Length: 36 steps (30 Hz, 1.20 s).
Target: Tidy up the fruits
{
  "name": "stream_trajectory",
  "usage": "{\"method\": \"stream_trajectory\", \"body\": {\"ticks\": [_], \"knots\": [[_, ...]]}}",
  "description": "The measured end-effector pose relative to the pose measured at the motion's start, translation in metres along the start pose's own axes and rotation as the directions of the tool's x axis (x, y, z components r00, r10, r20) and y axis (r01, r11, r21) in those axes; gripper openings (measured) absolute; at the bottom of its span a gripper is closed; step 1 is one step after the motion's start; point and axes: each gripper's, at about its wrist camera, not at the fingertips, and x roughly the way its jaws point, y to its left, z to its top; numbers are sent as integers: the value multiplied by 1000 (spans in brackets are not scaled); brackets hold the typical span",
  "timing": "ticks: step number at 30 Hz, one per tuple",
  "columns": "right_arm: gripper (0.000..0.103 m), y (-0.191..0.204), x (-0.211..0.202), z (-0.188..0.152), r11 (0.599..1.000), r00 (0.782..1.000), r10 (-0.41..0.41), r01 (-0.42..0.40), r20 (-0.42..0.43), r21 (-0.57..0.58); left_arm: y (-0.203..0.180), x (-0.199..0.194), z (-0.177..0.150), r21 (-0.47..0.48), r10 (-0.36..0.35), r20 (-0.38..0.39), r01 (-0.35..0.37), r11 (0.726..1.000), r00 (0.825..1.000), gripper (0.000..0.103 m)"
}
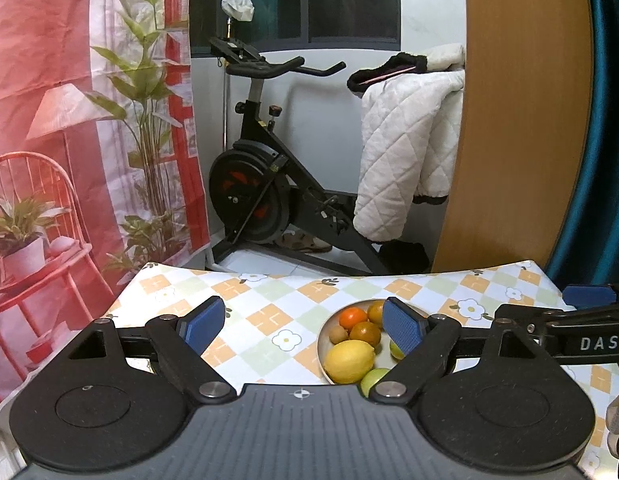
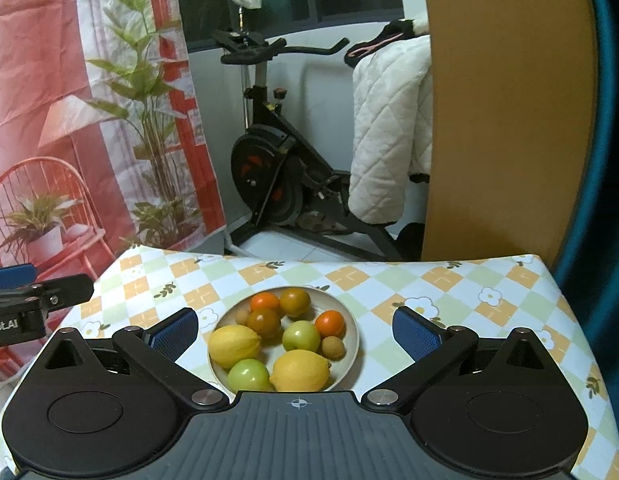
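Note:
A pale round plate (image 2: 351,322) on the checked tablecloth (image 2: 389,276) holds several fruits: two lemons (image 2: 234,346), two green apples (image 2: 301,335), small oranges (image 2: 330,323), darker brown-orange fruits (image 2: 263,321) and small brown ones. My right gripper (image 2: 296,334) hangs above the plate, open wide, nothing between its blue pads. In the left wrist view the same plate (image 1: 322,334) lies right of centre, partly behind the right finger. My left gripper (image 1: 303,326) is open and empty above the cloth, left of the plate. Each gripper shows at the other view's edge.
Past the table's far edge stand an exercise bike (image 1: 265,184) with a white quilted cover (image 1: 401,152), a printed red backdrop (image 1: 69,120) on the left, and a wooden panel (image 1: 521,120) on the right.

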Motion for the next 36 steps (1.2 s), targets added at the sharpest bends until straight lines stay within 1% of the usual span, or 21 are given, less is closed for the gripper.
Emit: {"method": "stream_trajectory", "body": {"ticks": [4,14,36], "knots": [[102,1,-9,-1,1000,1000,-1,1,3,1,-1,-9,-1,-1,-5,10,5,1000,1000,88],[102,6,-23,0,1000,1000,7,-7,23,-5,-4,-14,0,-3,3,14,-3,1000,1000,88],[102,7,-26,1,1000,1000,5,-5,26,-8,-5,-20,-1,-11,1,11,-1,1000,1000,88]]}}
